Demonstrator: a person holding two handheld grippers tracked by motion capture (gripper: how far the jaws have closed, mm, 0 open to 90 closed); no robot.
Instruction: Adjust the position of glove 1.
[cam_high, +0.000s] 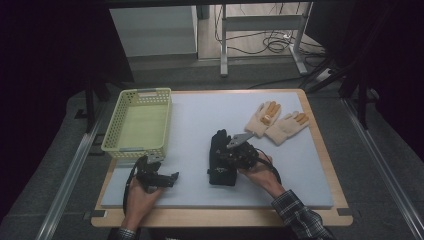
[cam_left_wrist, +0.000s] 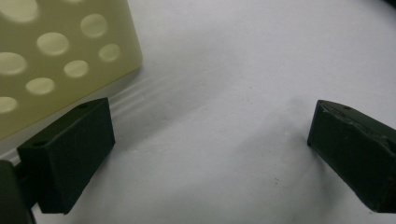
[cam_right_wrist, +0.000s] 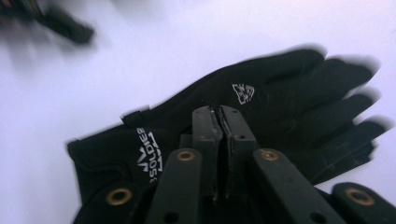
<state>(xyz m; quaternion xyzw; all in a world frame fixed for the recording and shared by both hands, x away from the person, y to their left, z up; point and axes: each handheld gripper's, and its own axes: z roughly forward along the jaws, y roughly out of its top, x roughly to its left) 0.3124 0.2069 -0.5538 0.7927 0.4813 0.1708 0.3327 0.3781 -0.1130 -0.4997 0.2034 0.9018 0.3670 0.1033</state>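
The right gripper (cam_right_wrist: 219, 116) hovers over the black glove (cam_high: 221, 160), which lies flat on the white mat (cam_high: 195, 120) near the middle of its front edge. Its jaws are pressed together with nothing visible between them — probably lining up for a pick. The glove's long axis runs front to back: cuff toward the person, fingers toward the far edge (in the right gripper view, they fan out to the right). The left gripper (cam_high: 172, 177) rests by the mat's front-left corner, jaws wide apart and empty, just in front of the perforated basket (cam_high: 125, 147) — likely the glove's destination. Two cream gloves (cam_high: 276, 122) wait toward the far-right corner.
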